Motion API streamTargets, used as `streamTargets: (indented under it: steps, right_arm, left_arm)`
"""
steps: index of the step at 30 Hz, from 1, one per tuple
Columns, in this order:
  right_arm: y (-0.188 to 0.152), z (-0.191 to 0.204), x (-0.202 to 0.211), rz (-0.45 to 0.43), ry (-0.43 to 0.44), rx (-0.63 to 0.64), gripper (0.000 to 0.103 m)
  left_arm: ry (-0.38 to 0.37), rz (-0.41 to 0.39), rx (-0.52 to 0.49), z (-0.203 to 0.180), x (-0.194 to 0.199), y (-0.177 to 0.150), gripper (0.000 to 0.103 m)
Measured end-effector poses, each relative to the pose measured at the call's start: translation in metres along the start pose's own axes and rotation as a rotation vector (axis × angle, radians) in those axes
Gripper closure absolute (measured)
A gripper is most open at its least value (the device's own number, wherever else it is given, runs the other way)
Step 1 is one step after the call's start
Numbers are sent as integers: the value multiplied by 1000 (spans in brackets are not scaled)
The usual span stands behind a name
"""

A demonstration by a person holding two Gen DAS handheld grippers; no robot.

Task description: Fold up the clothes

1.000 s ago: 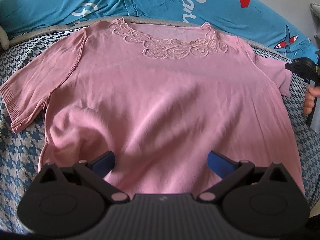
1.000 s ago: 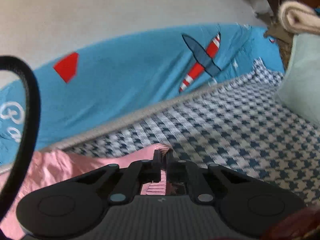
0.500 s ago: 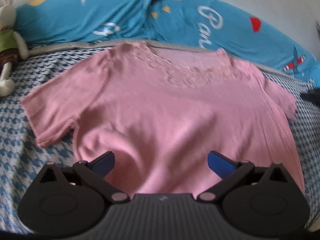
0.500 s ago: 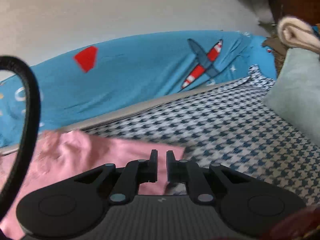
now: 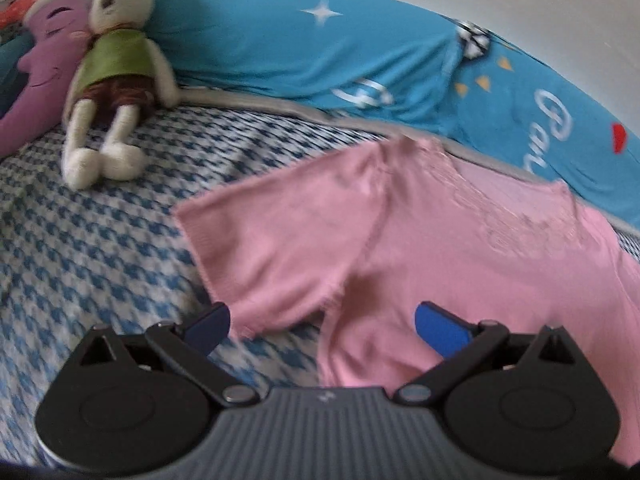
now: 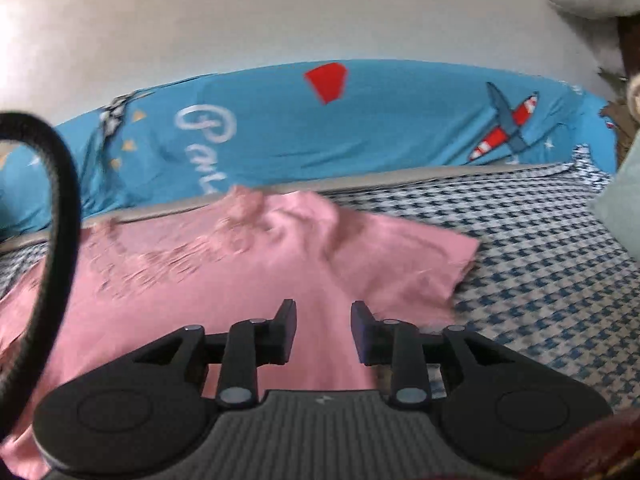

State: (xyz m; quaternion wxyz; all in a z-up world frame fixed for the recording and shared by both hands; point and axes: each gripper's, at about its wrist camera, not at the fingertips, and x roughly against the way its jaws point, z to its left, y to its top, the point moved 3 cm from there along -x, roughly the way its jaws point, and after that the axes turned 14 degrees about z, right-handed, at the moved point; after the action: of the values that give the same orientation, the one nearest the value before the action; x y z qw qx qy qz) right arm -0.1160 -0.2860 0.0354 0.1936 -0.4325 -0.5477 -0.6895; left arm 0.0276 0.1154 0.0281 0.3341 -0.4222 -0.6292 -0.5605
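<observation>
The right tongs (image 6: 323,330) pinched the sleeve a second ago; now they are opening, with nothing between them. The pink shirt (image 6: 224,280) lies flat on the checked bed (image 6: 540,248), filling the lower left of the right view. The left tongs (image 5: 322,326) are spread wide and have swung over the other sleeve (image 5: 272,248), low in the middle. The shirt looks ready for its first fold.
</observation>
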Motion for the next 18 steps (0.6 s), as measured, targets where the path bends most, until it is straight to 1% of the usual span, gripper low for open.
streamTargets:
  steps: [4, 6, 8, 11, 15, 18]
  right_arm:
    - [-14, 18, 5, 19, 33, 32, 66]
    - [-16, 23, 4, 21, 32, 48, 65]
    - [-17, 27, 1, 22, 26, 62, 65]
    - [-15, 29, -3, 26, 11, 70, 64]
    - [-14, 29, -7, 40, 14, 75, 64]
    - [-15, 32, -9, 46, 12, 87, 64]
  left_arm:
    - [-1, -14, 58, 28, -1, 23, 6]
    - [0, -20, 82, 41, -4, 34, 8]
    - [3, -16, 89, 49, -10, 43, 11]
    - [12, -3, 64, 51, -20, 49, 14]
    - [35, 3, 16, 49, -32, 55, 14]
    - [27, 10, 3, 48, -41, 57, 14]
